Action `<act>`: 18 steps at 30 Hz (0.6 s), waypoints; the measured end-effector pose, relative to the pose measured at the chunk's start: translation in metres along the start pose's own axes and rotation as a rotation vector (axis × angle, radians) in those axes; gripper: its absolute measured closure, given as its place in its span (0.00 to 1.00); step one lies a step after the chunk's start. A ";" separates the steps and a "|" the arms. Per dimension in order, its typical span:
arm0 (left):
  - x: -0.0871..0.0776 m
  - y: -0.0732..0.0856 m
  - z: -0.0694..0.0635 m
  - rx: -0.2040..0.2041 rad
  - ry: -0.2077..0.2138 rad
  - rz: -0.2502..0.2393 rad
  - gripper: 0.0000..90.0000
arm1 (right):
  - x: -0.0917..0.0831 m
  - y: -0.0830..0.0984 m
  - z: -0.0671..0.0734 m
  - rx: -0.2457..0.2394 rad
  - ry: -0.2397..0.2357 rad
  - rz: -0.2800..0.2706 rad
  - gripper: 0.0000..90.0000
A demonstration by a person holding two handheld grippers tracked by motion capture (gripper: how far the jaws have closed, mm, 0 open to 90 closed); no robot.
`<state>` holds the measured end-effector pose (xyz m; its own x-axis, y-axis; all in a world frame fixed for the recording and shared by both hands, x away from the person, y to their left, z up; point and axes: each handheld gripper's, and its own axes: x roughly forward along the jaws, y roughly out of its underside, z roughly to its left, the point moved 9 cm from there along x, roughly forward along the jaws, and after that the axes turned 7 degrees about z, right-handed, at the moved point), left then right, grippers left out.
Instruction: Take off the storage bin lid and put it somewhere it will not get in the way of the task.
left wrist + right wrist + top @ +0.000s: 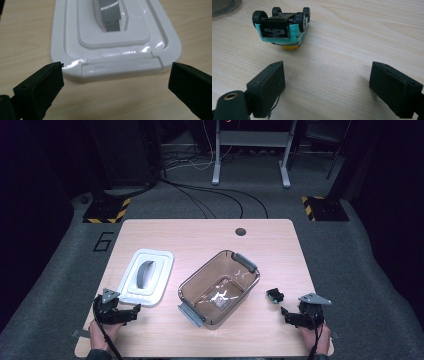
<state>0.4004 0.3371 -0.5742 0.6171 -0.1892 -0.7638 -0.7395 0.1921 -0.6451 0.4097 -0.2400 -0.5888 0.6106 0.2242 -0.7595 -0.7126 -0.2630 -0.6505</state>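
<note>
White lid [115,47], one, lies before my wide-open, empty left gripper [116,80]. One toy car [282,27], upturned, beyond my open, empty right gripper [328,85]; one tub [220,287] between.

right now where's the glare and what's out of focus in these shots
High view: bright glints on the clear container, dark room around the table. Left gripper view: glare streaks on the white lid, far end soft. Right gripper view: even light, toy car sharp, near jaws slightly soft.

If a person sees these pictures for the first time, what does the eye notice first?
The clear brown plastic box stands open and empty at the table's middle, with its white lid lying flat to its left. A small turquoise toy car lies upside down, wheels up, just ahead of the open right gripper. The left gripper is open before the lid's near edge.
</note>
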 end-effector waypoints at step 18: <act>0.010 0.020 0.001 0.028 0.004 0.011 0.00 | 0.000 0.000 0.000 0.002 0.000 0.000 0.14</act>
<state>0.3921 0.3398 -0.5947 0.6076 -0.1907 -0.7710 -0.7387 0.2210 -0.6368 0.4095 -0.2398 -0.5888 0.6108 0.2239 -0.7595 -0.7133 -0.2607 -0.6505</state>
